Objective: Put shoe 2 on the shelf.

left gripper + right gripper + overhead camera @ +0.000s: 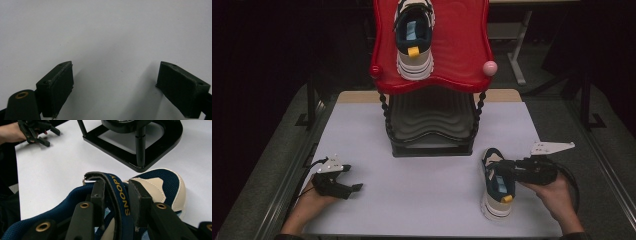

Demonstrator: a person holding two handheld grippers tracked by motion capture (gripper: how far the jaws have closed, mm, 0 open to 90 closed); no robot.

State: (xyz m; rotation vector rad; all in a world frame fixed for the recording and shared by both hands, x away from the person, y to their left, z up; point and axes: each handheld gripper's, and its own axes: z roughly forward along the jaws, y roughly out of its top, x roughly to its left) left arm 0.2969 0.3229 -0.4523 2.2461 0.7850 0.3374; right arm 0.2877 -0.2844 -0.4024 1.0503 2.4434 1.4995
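Right gripper (116,195): jaws pinch the shoe (497,182) tongue, at 4 o'clock on the table (427,190).
Left gripper (343,180): jaws wide apart, nothing between, at 8 o'clock.
Rack (432,75): at 12 o'clock, second shoe (414,35) on top.

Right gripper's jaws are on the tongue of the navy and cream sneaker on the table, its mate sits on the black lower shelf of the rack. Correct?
Wrong on one point: the mate, the second navy and cream sneaker, sits on the red top shelf, not the black lower shelf, per the high view. The right gripper does close on the tongue of the navy and cream sneaker on the table.
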